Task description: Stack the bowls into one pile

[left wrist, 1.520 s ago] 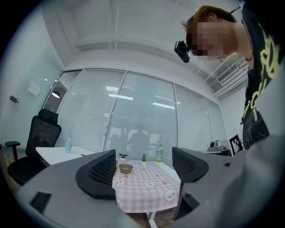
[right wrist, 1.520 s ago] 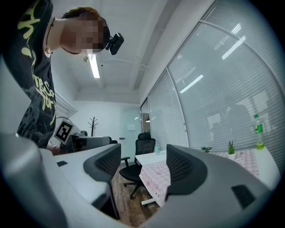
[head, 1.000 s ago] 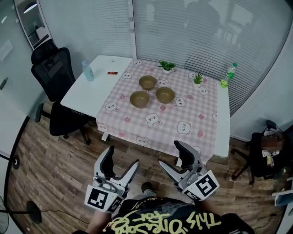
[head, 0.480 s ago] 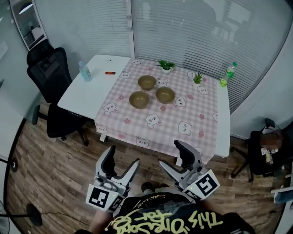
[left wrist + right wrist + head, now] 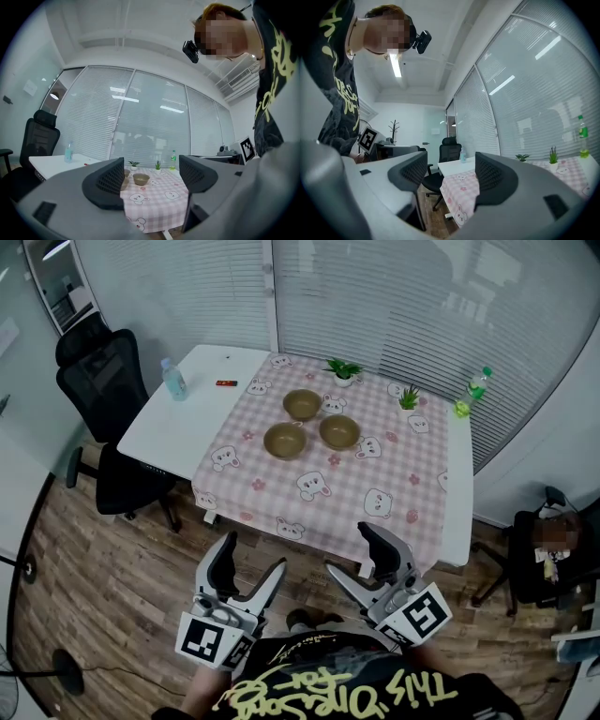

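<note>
**Three bowls sit apart on the table; both grippers wide and empty**

Three olive-brown bowls rest separately on the pink checked tablecloth (image 5: 347, 479), none stacked. Taken from the middle of their cluster, the far bowl (image 5: 302, 405) lies at 12 o'clock, the left bowl (image 5: 284, 440) at 8 o'clock and the right bowl (image 5: 338, 431) at 4 o'clock. They are near one another but apart.

A small potted plant (image 5: 343, 372) stands at 1 o'clock from the cluster and a second potted plant (image 5: 409, 397) at 2 o'clock. A green bottle (image 5: 474, 390) stands past it at the table's corner. On the bare white table (image 5: 173, 432), at 10 o'clock from the bowls, are a small red object (image 5: 226, 383) and a clear bottle (image 5: 173, 380). A black office chair (image 5: 108, 381) stands at 9 o'clock beside the table.

Both grippers hang at 6 o'clock, well apart from the table, over the wooden floor (image 5: 112, 587). The left gripper (image 5: 251, 559) has its jaws spread with nothing between them. In its own view the bowls show far off through the gap. The right gripper (image 5: 352, 554) is likewise released, jaws apart and gripping nothing.
</note>
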Available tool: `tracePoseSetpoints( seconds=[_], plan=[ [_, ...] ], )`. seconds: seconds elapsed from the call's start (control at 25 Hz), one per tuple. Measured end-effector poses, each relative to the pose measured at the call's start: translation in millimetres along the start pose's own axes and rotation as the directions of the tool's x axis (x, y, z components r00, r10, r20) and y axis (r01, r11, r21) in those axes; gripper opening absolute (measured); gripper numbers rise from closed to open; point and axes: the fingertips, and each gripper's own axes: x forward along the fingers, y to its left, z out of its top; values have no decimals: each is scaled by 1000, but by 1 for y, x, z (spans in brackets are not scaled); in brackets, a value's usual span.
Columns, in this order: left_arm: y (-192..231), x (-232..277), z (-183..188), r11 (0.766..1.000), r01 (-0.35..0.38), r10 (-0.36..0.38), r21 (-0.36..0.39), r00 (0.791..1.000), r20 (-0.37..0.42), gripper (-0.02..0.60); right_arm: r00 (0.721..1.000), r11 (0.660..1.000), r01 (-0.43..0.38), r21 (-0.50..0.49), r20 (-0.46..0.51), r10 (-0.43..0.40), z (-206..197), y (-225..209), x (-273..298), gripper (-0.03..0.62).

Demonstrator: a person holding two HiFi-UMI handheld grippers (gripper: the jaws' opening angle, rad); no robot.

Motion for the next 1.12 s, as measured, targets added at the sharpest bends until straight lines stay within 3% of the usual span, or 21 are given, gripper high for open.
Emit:
tracePoseSetpoints(
  seconds=[0.44,0.56,0.8,0.92,1.12],
  plan=[
    [23,-7,-3,1000,2,-2,2,1000,-3,359,1000,1000,2,3,12,-2,-4,10,22,301],
    [28,-11,-13,1000,13,-13,-3,999,-38,359,1000,1000,11,20,-11,-11,-16,14,23,301],
    [46,-8,-15,1000,-15,15,-19,1000,-9,357,999,1000,6,24,-52,-4,-30,8,33,301],
    [55,1,-13,1000,-13,12,-10,999,-32,356,1000,1000,-13,17,-28,14,-23,1,51,301],
    [80,17,-1,999,-48,48,19,999,1,356,998,998,-57,18,-23,58,-21,-13,87,301]
  ],
)
